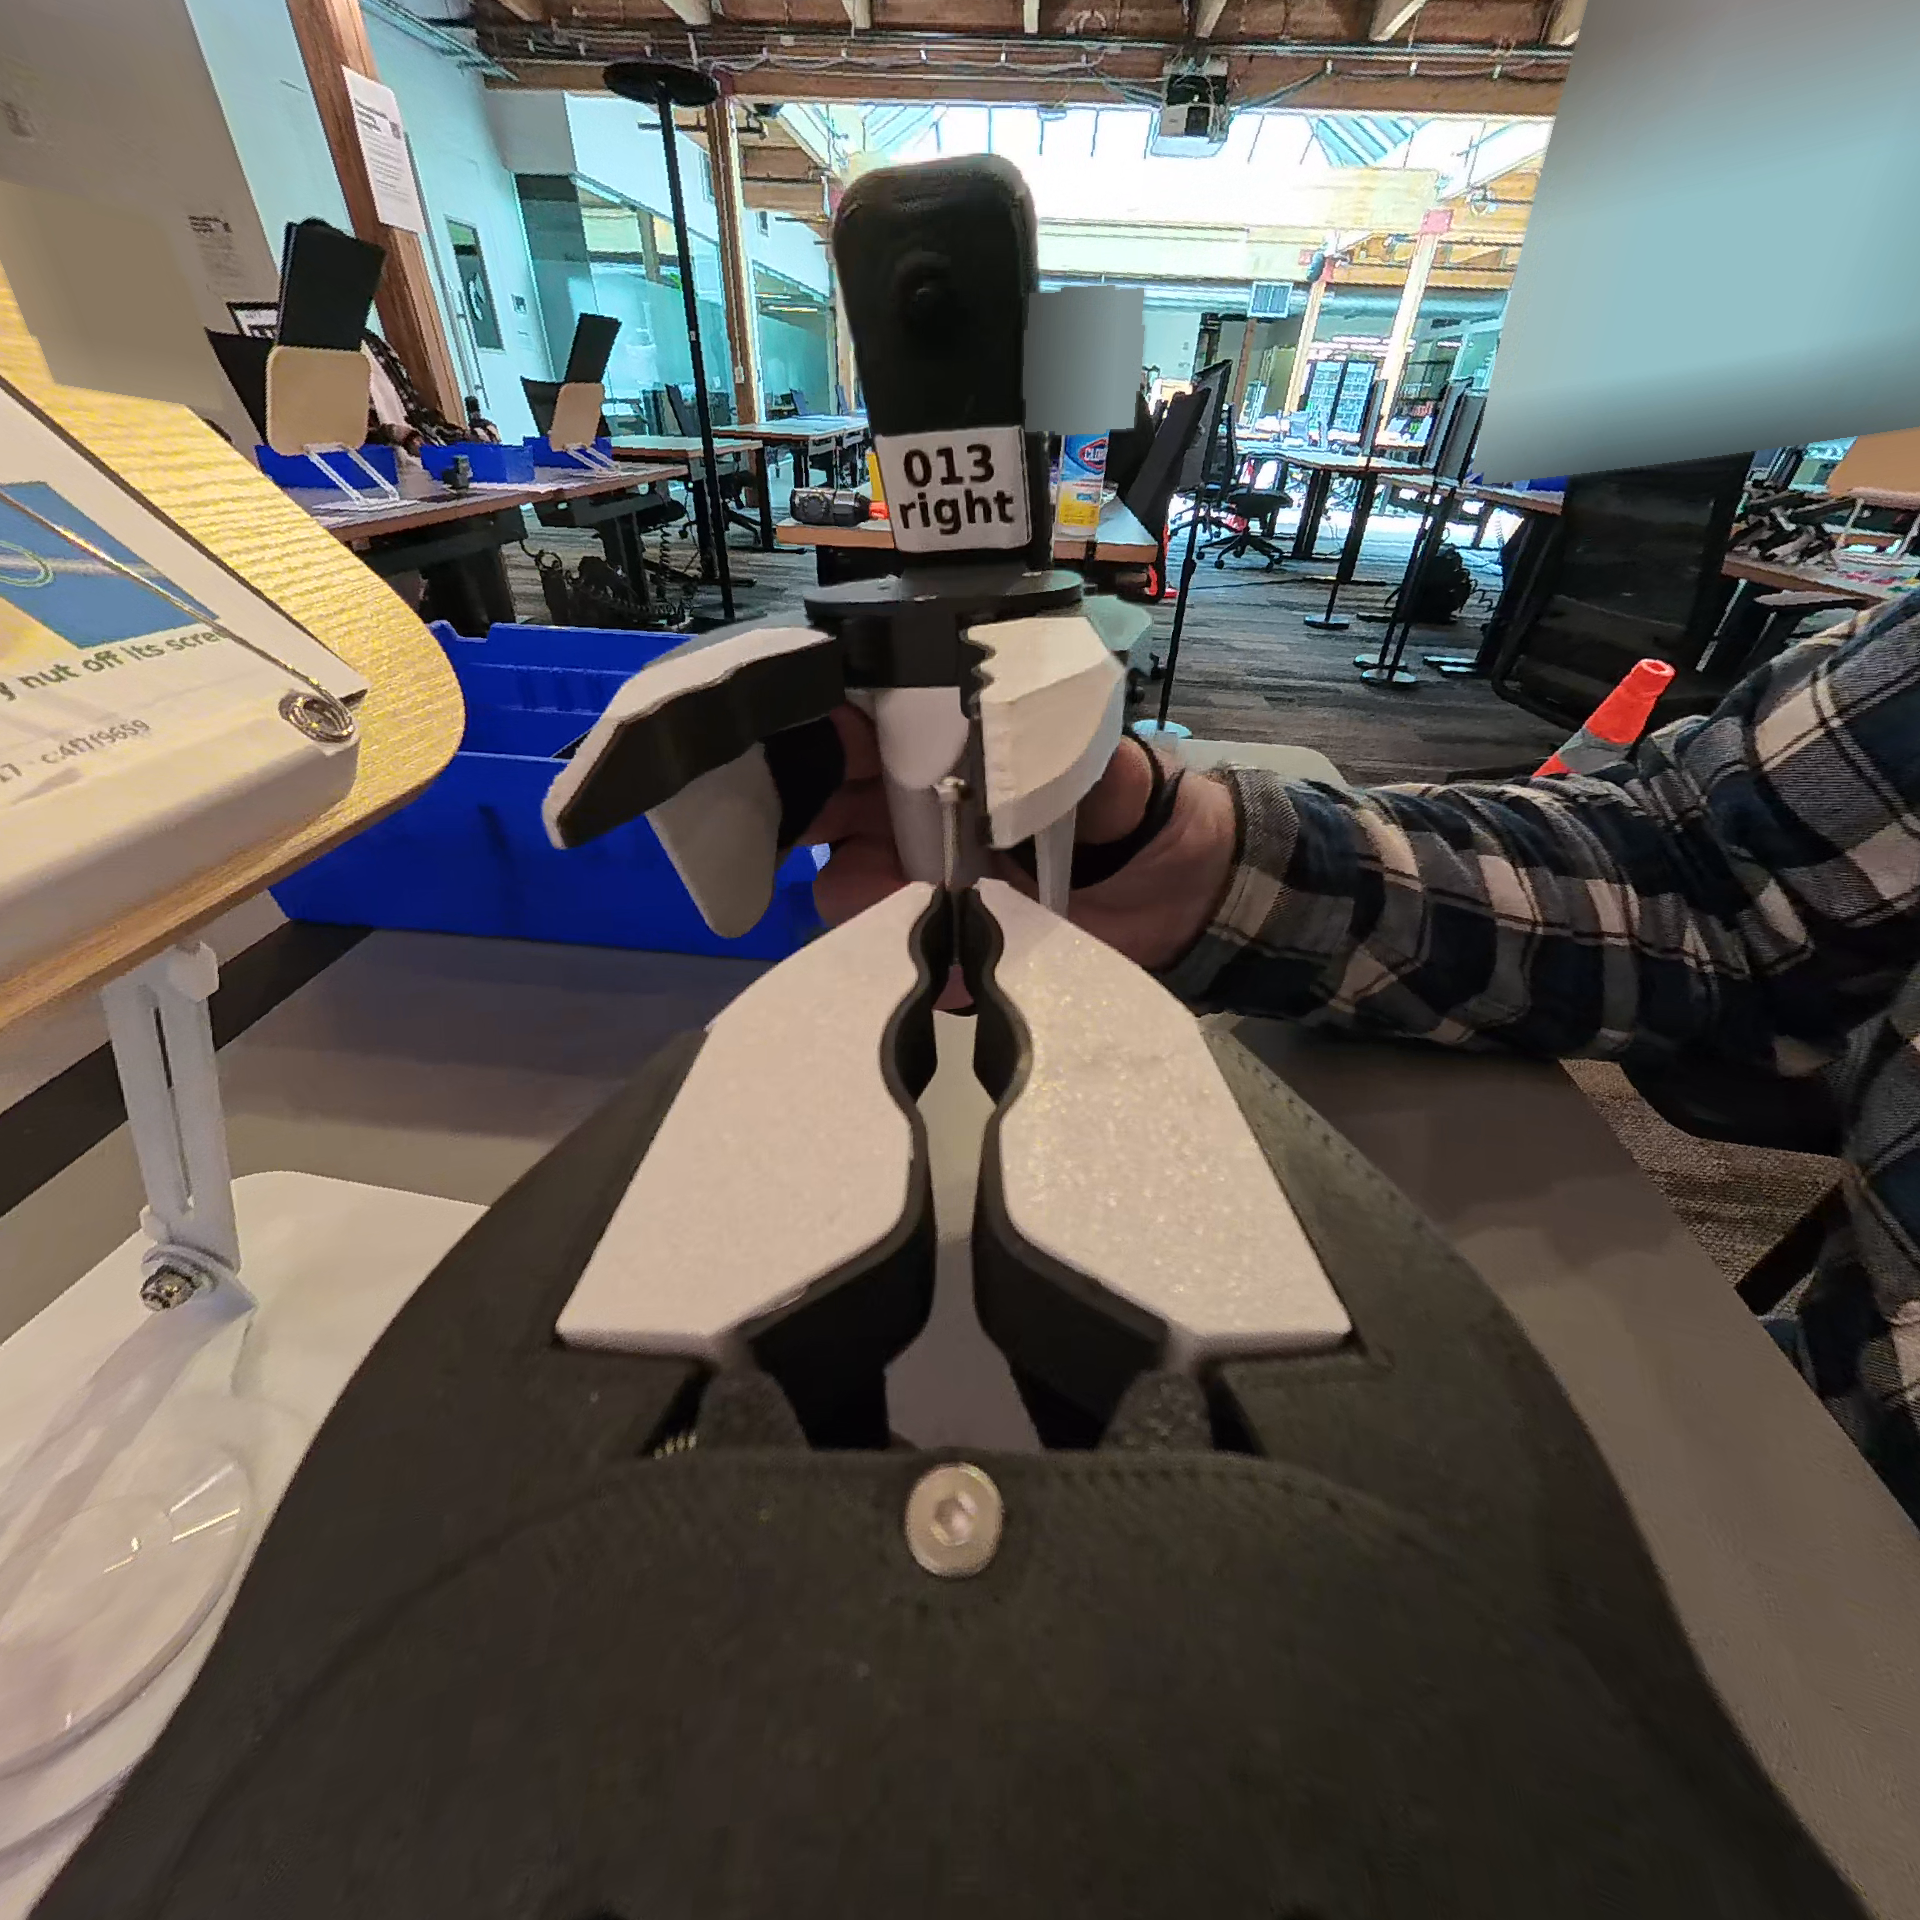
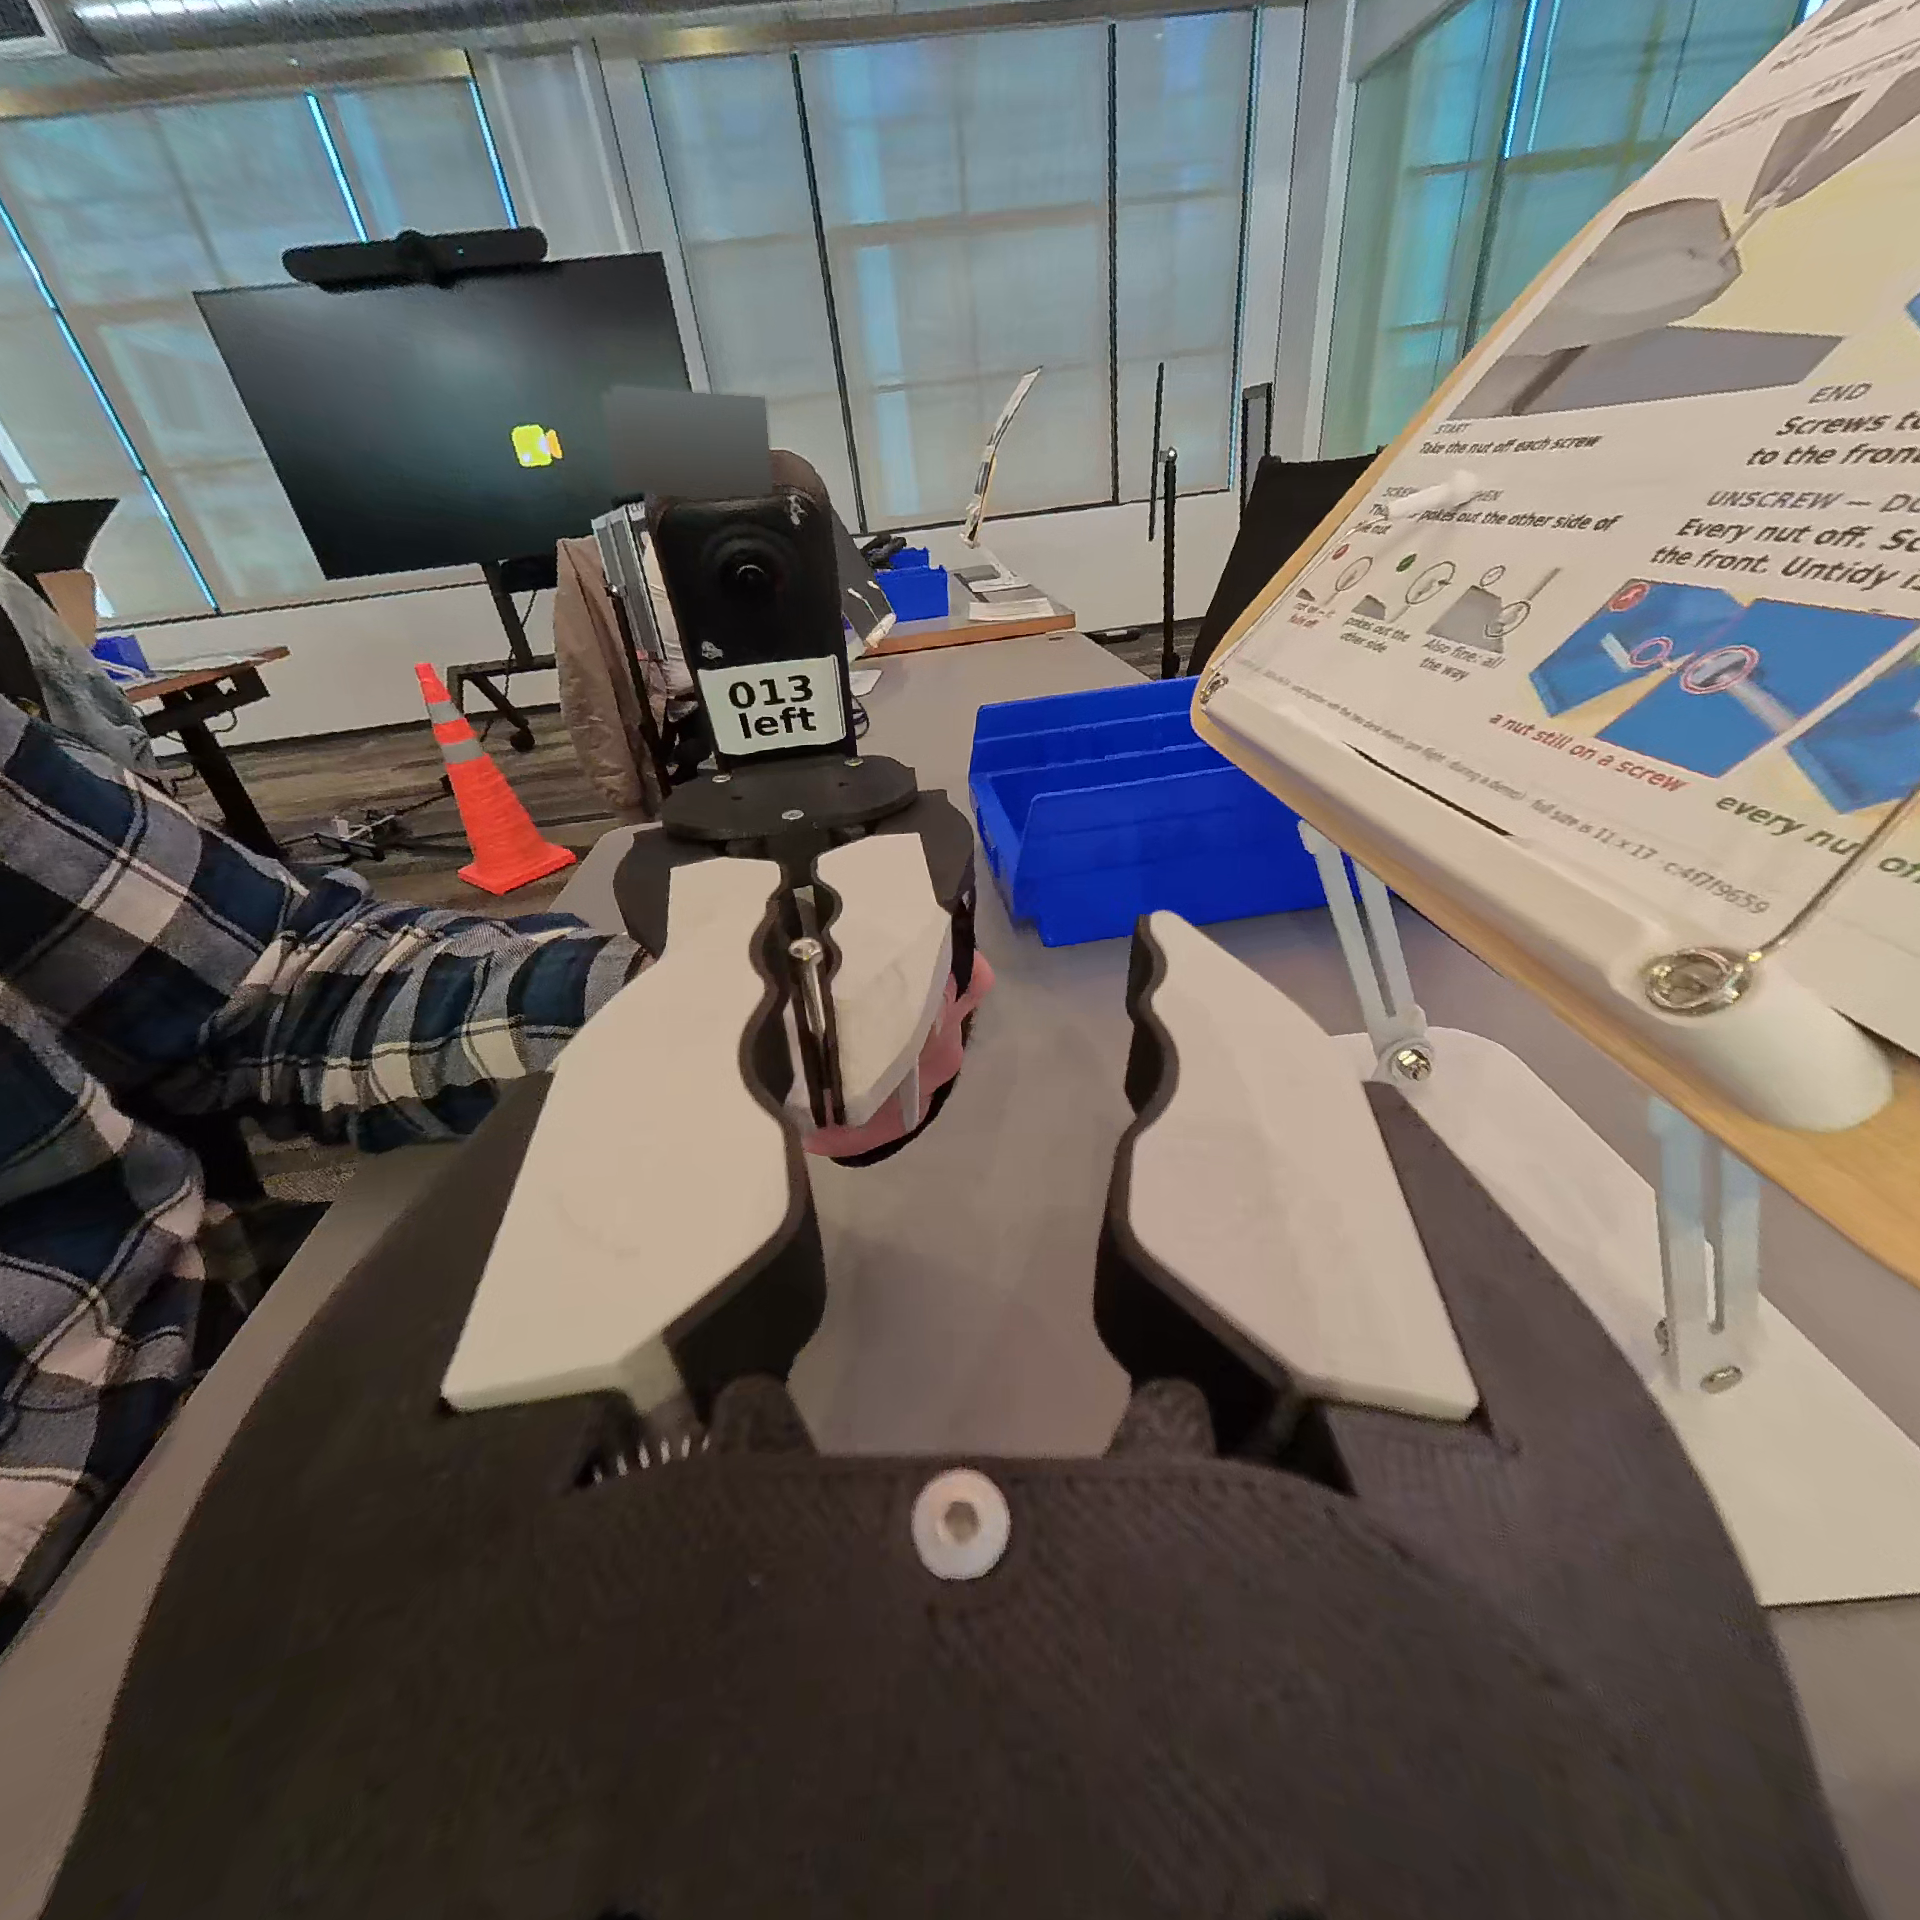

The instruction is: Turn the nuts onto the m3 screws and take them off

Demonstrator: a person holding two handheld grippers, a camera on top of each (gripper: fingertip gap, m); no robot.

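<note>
Bright daylight, fisheye-warped edges

Both grippers share one scheme: the left gripper (image 1: 954, 914) has white-faced fingers with black inner pads on a matte black textured body, and the right gripper (image 2: 961, 1023) looks the same. A thin shiny silver metal screw (image 2: 808, 987) shows at centre of the right wrist view. The flannel sleeve (image 1: 1558, 883) at the right of the left wrist view is plaid in navy, white and grey. The plastic storage bin (image 2: 1122, 800) is saturated royal blue. At left of the right wrist view stands an orange traffic cone (image 2: 488, 800) with grey reflective bands. The tabletop (image 2: 1039, 1195) is flat mid-grey. The tilted instruction board (image 2: 1662, 623) has a pale wood-grain edge under a white sheet printed with blue, yellow and grey pictures.
</note>
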